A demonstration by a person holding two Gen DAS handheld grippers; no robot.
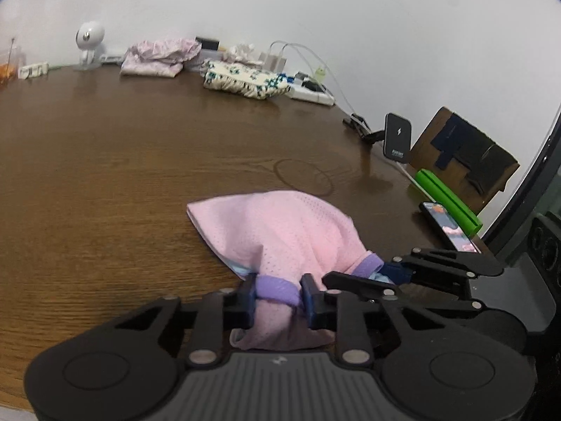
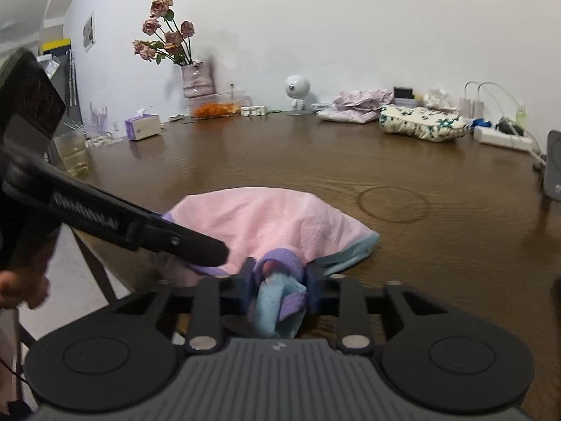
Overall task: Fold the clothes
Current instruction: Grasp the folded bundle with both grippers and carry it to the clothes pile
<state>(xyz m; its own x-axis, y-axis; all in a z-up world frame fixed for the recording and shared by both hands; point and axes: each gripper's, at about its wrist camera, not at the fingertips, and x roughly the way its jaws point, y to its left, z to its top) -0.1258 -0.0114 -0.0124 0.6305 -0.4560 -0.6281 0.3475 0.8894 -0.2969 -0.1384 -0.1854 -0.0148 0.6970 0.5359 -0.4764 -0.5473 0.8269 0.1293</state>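
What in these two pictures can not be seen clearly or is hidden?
- Near edge of the pink garment: hidden behind the left gripper in the left wrist view.
- Left gripper in the right wrist view: blurred, cut by the left edge.
- Phone screen: too small to read.
- Black block: cut by the right edge.

A dark brown wooden table [image 1: 105, 161] with a ring mark is seen. A pink mesh garment [image 1: 280, 231] is spread near its front edge. Along the far side are laid a folded pale pink cloth [image 1: 157, 58], a cream patterned bundle [image 1: 245, 79], a white power strip [image 1: 312, 93] and a small white camera [image 1: 90, 44]; a tissue box [image 2: 142, 127] and vase of roses [image 2: 197, 79] are placed further left
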